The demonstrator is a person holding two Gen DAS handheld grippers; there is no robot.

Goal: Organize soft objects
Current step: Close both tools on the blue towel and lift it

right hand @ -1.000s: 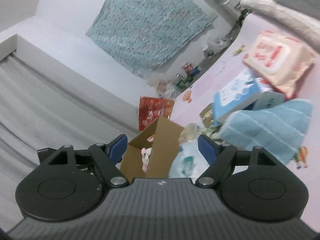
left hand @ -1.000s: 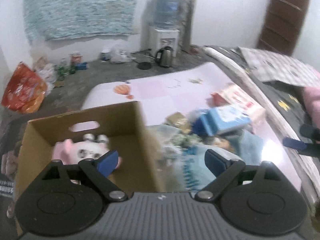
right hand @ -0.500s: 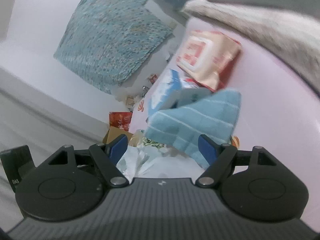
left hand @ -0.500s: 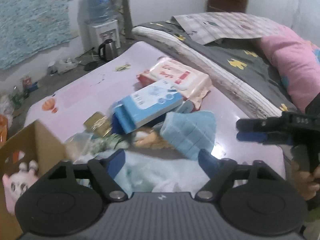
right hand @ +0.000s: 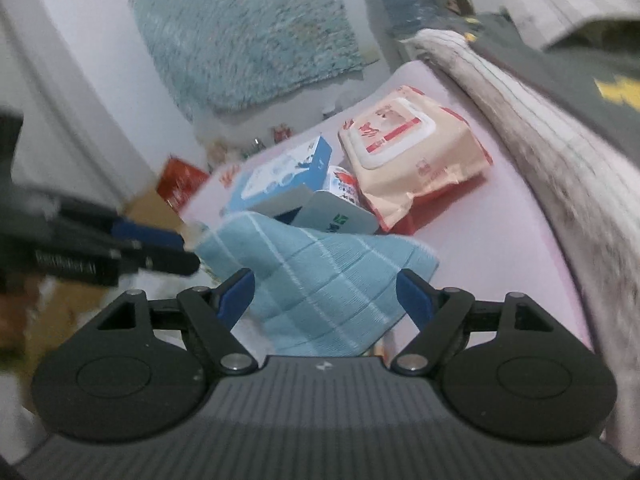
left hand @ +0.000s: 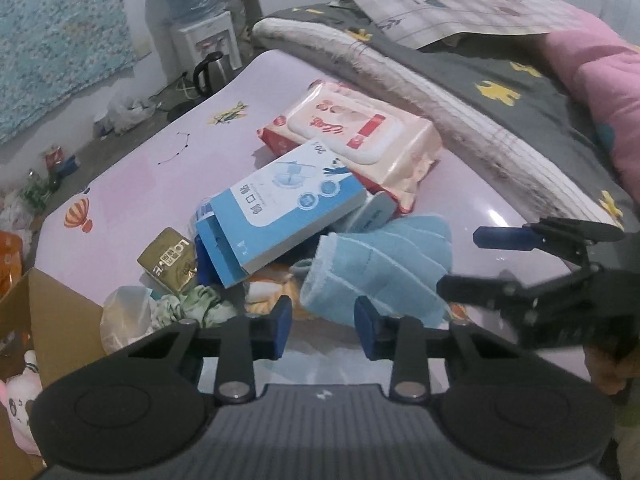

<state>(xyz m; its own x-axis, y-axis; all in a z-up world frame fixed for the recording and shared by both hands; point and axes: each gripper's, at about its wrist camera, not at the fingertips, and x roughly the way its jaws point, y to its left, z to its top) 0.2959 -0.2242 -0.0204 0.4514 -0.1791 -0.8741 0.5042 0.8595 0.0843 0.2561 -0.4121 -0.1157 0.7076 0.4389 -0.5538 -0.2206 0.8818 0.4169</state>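
Observation:
A light blue towel [left hand: 380,268] lies crumpled at the near end of a pile on the pink table [left hand: 160,168]. My left gripper [left hand: 323,330] hovers over the towel's near left edge. Its jaws are closing, and the pads are not pressing on anything. My right gripper [left hand: 458,263] comes in from the right at the towel's far side. In the right wrist view the towel [right hand: 320,280] lies between the wide-open right gripper [right hand: 328,298] fingers, unsqueezed. The left gripper [right hand: 188,248] shows at the left edge, blurred. A pink plush [left hand: 20,400] sits in the cardboard box [left hand: 52,320].
Behind the towel lie a blue-white carton [left hand: 280,208], a wet-wipes pack [left hand: 352,136], a gold packet [left hand: 170,260] and a plastic bag with green cloth [left hand: 132,312]. A bed with a dark blanket [left hand: 500,92] borders the table on the right. A kettle [left hand: 210,68] stands on the floor beyond.
The left gripper swung from over the cardboard box to the pile and its jaws narrowed. The right gripper rolled level and dropped until the towel lay between its fingers.

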